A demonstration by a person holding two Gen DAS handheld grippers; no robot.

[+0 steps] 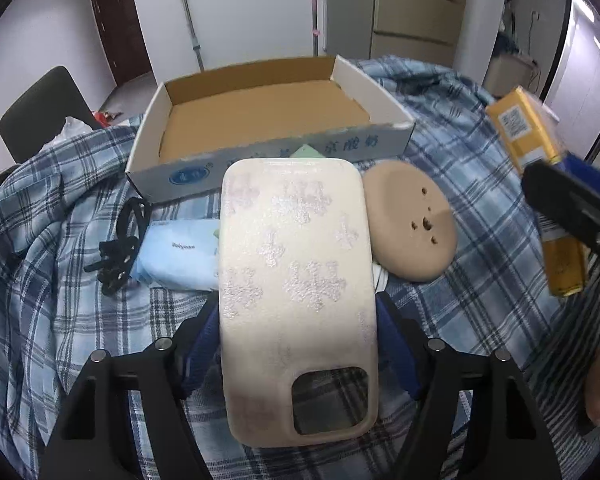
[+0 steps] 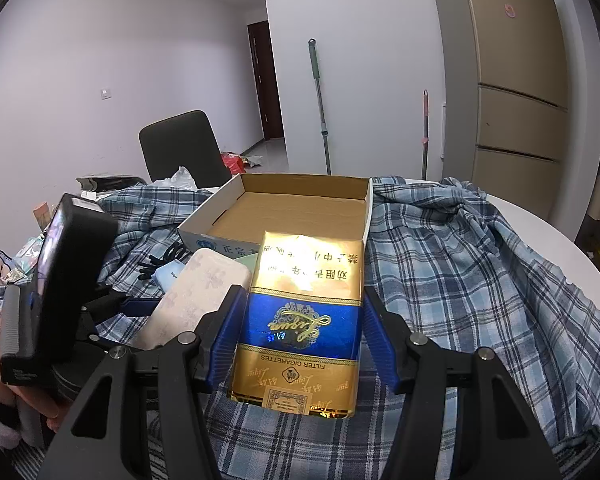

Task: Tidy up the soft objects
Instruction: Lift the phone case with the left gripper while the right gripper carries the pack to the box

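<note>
My left gripper (image 1: pixel 298 340) is shut on a cream phone case (image 1: pixel 296 280) with a camera cut-out, held above the plaid cloth; the case also shows in the right wrist view (image 2: pixel 192 296). My right gripper (image 2: pixel 300 332) is shut on a gold and blue cigarette pack (image 2: pixel 304 320), which also shows at the right edge of the left wrist view (image 1: pixel 536 152). An open cardboard box (image 1: pixel 268 112) sits just beyond both, empty inside; it shows in the right wrist view too (image 2: pixel 300 208).
A tan round pad (image 1: pixel 412 220), a light blue tissue pack (image 1: pixel 180 256) and a black hair tie (image 1: pixel 120 248) lie on the plaid cloth (image 2: pixel 480 280) before the box. A black chair (image 2: pixel 180 148) stands behind the table. Clutter lies at far left.
</note>
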